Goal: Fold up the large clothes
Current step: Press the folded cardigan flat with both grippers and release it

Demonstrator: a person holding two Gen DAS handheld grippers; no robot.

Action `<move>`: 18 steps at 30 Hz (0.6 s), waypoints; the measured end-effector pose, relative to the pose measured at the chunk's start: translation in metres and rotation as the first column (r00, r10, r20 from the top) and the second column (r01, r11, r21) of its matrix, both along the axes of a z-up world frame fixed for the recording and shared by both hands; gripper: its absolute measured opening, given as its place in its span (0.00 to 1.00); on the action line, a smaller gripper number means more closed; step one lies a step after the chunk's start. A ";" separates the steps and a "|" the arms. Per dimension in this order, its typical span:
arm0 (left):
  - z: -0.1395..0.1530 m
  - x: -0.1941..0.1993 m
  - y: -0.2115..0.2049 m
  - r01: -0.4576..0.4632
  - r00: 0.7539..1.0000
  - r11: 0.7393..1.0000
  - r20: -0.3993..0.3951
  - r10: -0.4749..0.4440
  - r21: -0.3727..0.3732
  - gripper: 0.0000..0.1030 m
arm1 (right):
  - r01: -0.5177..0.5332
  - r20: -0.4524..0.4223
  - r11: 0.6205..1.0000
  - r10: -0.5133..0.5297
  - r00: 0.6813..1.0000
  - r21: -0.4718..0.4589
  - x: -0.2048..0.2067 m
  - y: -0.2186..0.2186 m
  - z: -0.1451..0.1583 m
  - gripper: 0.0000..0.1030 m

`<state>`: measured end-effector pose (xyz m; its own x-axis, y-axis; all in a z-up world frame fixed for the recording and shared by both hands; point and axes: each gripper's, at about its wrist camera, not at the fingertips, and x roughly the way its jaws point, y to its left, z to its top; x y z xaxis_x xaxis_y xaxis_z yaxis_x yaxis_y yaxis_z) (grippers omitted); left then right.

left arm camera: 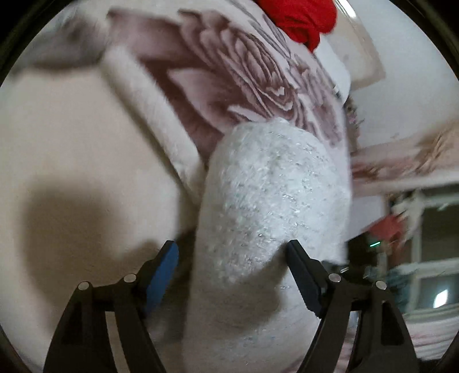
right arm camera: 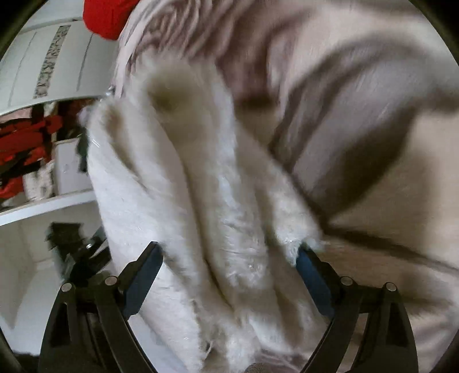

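My left tongs stand spread wide, and a rounded fold of the fluffy white garment with silvery threads bulges up between the blue pads without being pinched. My right tongs are spread wide too; long furry folds of the same white garment run down between them, a tuft brushing the right-hand pad, with no squeeze that I can see.

The garment lies on a bed, on a pale bedspread printed with big brownish-mauve roses. Beside it the bedspread is plain cream, where my tongs throw a soft shadow. A red cloth sits at the far edge of the bed.

Beyond the bed I see a white wall. In the right view there are white shelves with red things stacked on them, too blurred to name.
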<state>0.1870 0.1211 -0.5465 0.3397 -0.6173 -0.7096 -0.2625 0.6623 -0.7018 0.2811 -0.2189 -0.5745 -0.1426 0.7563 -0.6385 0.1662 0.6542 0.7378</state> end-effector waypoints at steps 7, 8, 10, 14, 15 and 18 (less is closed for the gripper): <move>-0.024 0.009 -0.012 0.046 0.998 0.987 0.049 -0.039 -0.152 0.80 | -0.083 -0.028 0.987 0.088 0.996 0.141 0.016 0.035 -0.027 1.00; -0.025 0.010 -0.014 0.049 0.997 0.987 0.059 -0.040 -0.156 0.80 | -0.092 -0.036 0.986 0.098 0.994 0.142 0.018 0.039 -0.030 1.00; -0.023 0.010 -0.016 0.041 0.996 0.986 0.082 -0.029 -0.161 0.80 | -0.086 -0.036 0.986 0.092 0.995 0.140 0.023 0.044 -0.031 1.00; -0.004 0.011 -0.026 0.082 0.987 0.990 0.149 -0.065 -0.115 0.80 | -0.022 -0.016 0.991 0.024 1.000 0.134 0.000 0.027 -0.015 0.70; 0.001 0.013 -0.030 0.095 0.985 0.991 0.155 -0.080 -0.097 0.80 | 0.015 -0.015 0.987 -0.013 1.000 0.159 -0.003 0.024 -0.011 0.60; 0.009 0.020 -0.030 0.097 0.984 0.990 0.157 -0.080 -0.103 0.80 | 0.045 0.019 0.987 -0.049 0.999 0.156 -0.006 0.026 0.001 0.56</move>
<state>0.2069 0.0911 -0.5374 0.3790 -0.7211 -0.5800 -0.0911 0.5946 -0.7988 0.2753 -0.1929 -0.5734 -0.0913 0.8519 -0.5157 0.1758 0.5235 0.8337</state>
